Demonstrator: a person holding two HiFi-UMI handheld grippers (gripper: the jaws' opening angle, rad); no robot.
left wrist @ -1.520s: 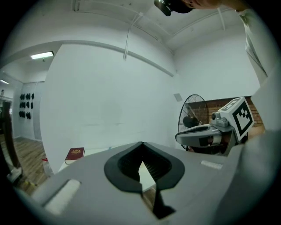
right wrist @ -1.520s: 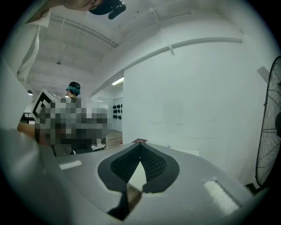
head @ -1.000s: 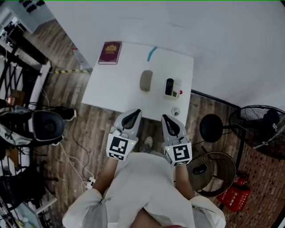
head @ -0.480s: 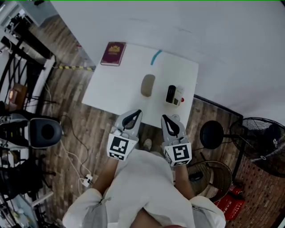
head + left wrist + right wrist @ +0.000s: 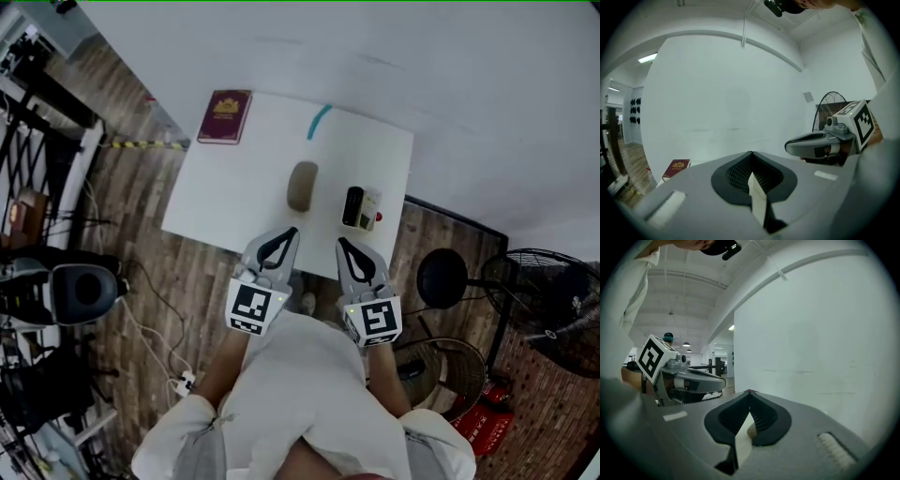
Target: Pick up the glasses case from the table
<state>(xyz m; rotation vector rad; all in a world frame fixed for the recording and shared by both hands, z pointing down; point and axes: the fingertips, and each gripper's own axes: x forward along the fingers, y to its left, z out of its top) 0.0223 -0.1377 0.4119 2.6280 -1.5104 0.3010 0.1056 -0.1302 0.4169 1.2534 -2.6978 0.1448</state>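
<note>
In the head view a tan oval glasses case lies near the middle of the white table. My left gripper hangs shut and empty over the table's near edge, just short of the case. Beside it, level with it, my right gripper is also shut and empty. The left gripper view shows the left gripper with its jaws meeting at the tips. In the right gripper view the right gripper is closed the same way, and a tan patch that may be the case shows through the gap.
A maroon book lies at the table's far left corner, a teal pen at the far edge. A black object with a white box sits right of the case. A black stool, fan and basket stand at right, an office chair at left.
The table has drawn closer to both grippers, which now reach its near edge. Both stay shut and side by side.
</note>
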